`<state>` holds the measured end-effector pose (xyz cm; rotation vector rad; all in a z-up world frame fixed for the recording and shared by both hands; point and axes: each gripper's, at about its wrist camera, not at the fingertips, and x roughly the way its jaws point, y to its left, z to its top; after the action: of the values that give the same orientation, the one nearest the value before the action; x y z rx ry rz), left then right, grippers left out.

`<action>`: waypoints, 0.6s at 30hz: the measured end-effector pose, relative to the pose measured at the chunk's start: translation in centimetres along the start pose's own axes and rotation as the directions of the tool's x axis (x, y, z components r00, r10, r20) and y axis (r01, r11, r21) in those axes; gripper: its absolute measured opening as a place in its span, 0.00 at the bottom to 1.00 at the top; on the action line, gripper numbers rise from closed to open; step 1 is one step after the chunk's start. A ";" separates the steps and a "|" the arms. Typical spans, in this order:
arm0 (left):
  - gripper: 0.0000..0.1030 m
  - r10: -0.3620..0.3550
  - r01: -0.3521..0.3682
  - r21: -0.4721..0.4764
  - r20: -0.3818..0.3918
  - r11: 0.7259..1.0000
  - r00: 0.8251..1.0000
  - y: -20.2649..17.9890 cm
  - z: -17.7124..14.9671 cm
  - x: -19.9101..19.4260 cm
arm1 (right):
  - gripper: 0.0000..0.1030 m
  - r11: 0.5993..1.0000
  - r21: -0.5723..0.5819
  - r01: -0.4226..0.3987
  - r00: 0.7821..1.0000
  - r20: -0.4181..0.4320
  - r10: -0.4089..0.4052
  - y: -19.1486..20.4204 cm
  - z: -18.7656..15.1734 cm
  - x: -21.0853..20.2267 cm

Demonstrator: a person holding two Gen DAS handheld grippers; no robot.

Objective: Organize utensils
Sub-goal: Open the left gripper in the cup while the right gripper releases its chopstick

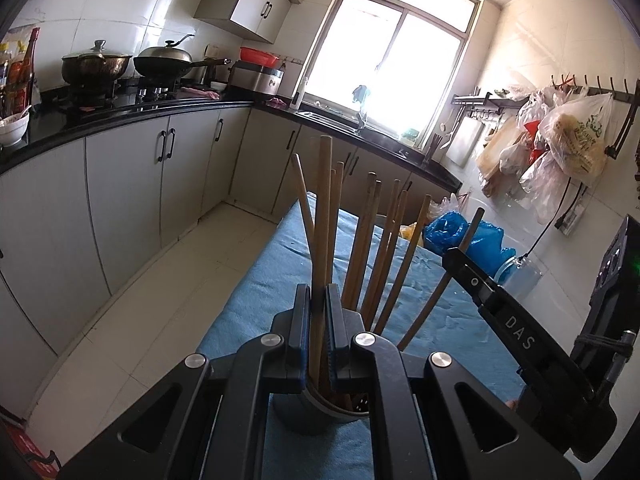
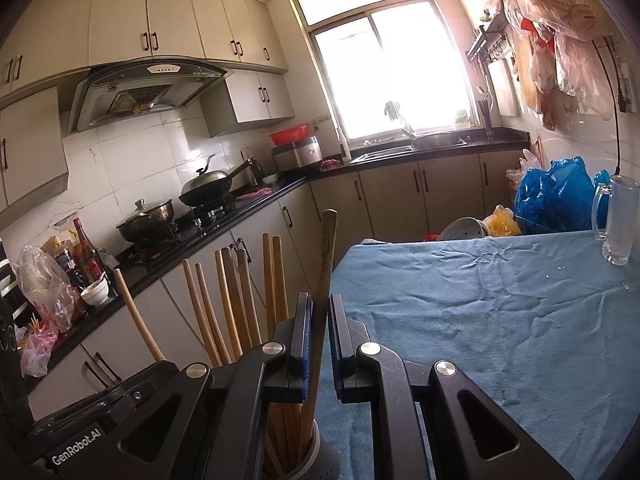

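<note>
A grey utensil holder [image 1: 320, 412] stands on the blue cloth table [image 1: 260, 280] and holds several wooden chopsticks [image 1: 372, 240]. My left gripper [image 1: 318, 312] is shut on one upright wooden chopstick [image 1: 323, 208] whose lower end is in the holder. In the right wrist view, my right gripper [image 2: 319, 320] has its jaws narrowly apart around a darker wooden chopstick [image 2: 326, 264] that stands in the holder [image 2: 316, 460], beside several other chopsticks [image 2: 236, 304]. The right gripper also shows in the left wrist view [image 1: 520, 320], at the right.
A glass mug [image 2: 616, 220] stands at the table's far right. Blue plastic bags [image 2: 556, 196] and a yellow bag [image 2: 502, 222] lie beyond the table's far edge. Kitchen cabinets and a counter [image 1: 120, 120] with pots run along the left.
</note>
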<state>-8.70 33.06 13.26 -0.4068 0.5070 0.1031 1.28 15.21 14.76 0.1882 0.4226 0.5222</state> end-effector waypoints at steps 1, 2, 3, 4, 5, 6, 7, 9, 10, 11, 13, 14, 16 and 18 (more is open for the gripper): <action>0.07 -0.001 0.001 -0.002 0.001 1.000 1.000 0.0 -0.1 -0.1 | 0.09 1.000 -0.001 -0.001 1.000 0.000 0.001 0.0 0.0 -0.1; 0.07 -0.002 0.002 -0.006 0.002 1.000 1.000 0.1 -0.2 -0.2 | 0.09 1.000 -0.003 -0.001 1.000 0.000 0.001 0.2 0.0 -0.2; 0.07 -0.004 0.004 -0.010 0.002 1.000 1.000 0.2 -0.1 -0.2 | 0.09 1.000 -0.005 -0.001 1.000 0.000 0.001 0.3 0.0 -0.2; 0.07 -0.007 0.007 -0.015 0.001 1.000 1.000 0.3 -0.1 -0.3 | 0.09 1.000 -0.008 -0.002 1.000 0.001 0.002 0.4 0.0 -0.3; 0.07 -0.010 0.010 -0.019 0.000 1.000 1.000 0.5 -0.1 -0.4 | 0.09 1.000 -0.013 -0.001 1.000 0.003 0.001 0.6 0.0 -0.4; 0.07 -0.013 0.013 -0.025 0.000 1.000 1.000 0.5 -0.2 -0.5 | 0.09 1.000 -0.017 -0.001 1.000 0.005 0.001 0.7 -0.1 -0.5; 0.07 -0.014 0.014 -0.026 -0.001 1.000 1.000 0.5 -0.2 -0.4 | 0.09 1.000 -0.023 0.001 1.000 0.007 -0.001 0.8 -0.1 -0.6; 0.07 -0.009 0.009 -0.018 -0.003 1.000 1.000 0.4 0.0 -0.1 | 0.09 0.999 -0.033 0.005 1.000 0.008 -0.005 0.9 -0.1 -0.7; 0.07 -0.007 0.007 -0.015 -0.004 1.000 1.000 0.4 0.1 0.0 | 0.09 0.999 -0.033 0.006 1.000 0.006 -0.006 0.9 -0.1 -0.6; 0.07 -0.005 0.005 -0.012 -0.006 1.000 1.000 0.3 0.2 0.2 | 0.09 0.999 -0.032 0.007 1.000 0.002 -0.007 0.8 0.0 -0.4; 0.07 -0.005 0.005 -0.007 -0.010 1.000 1.000 0.0 0.5 0.6 | 0.09 1.000 -0.028 0.012 1.000 -0.006 -0.012 0.7 0.1 0.0; 0.07 -0.006 0.006 -0.003 -0.011 1.000 1.000 -0.1 0.6 0.8 | 0.09 1.000 -0.027 0.015 1.000 -0.010 -0.016 0.6 0.2 0.1; 0.07 -0.004 0.004 0.005 -0.014 1.000 1.000 -0.3 0.7 1.1 | 0.09 1.000 -0.023 0.022 1.000 -0.017 -0.022 0.3 0.4 0.4; 0.07 -0.008 0.008 0.009 -0.019 1.000 1.000 -0.6 0.7 1.3 | 0.09 1.000 -0.015 0.023 1.000 -0.021 -0.023 0.2 0.5 0.5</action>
<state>-7.16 32.79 13.39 -0.4016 0.5242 0.0896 1.77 15.65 15.07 0.1633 0.4411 0.5050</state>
